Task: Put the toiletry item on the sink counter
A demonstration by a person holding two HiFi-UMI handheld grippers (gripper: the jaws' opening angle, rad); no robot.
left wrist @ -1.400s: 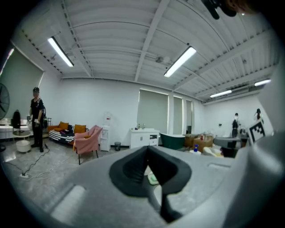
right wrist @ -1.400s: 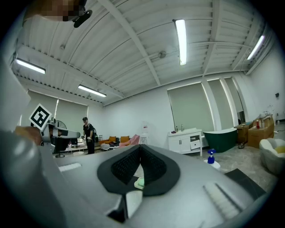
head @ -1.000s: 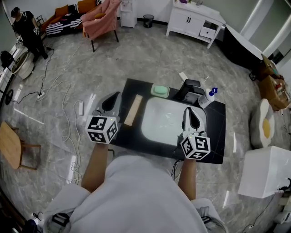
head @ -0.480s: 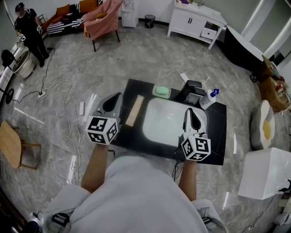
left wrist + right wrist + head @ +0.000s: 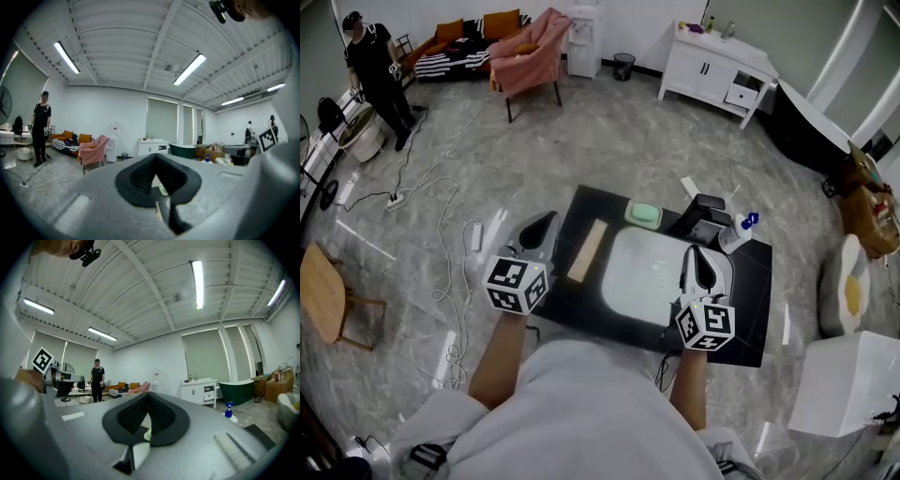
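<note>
A black sink counter [image 5: 748, 309] with a white basin [image 5: 645, 272] lies below me. At its far edge are a green soap dish [image 5: 643, 214], a black box [image 5: 703, 214] and a spray bottle with a blue top [image 5: 737, 232]. A wooden strip [image 5: 587, 251] lies left of the basin. My left gripper [image 5: 546, 218] hovers over the counter's left edge, shut and empty. My right gripper [image 5: 696, 250] is over the basin's right side, its pads together with nothing between them. The soap dish [image 5: 162, 190] shows below the left pads, and the spray bottle [image 5: 228, 409] shows right of the right gripper [image 5: 149, 393].
A pink armchair [image 5: 534, 47] and a white cabinet [image 5: 717, 61] stand at the back. A person [image 5: 375, 70] stands far left. Cables [image 5: 441, 244] run over the floor left of the counter. A wooden stool [image 5: 323, 295] is at left, a white box [image 5: 848, 380] at right.
The head view has tilted, so the counter sits lower in the picture. Both grippers keep their places over the counter and stay shut.
</note>
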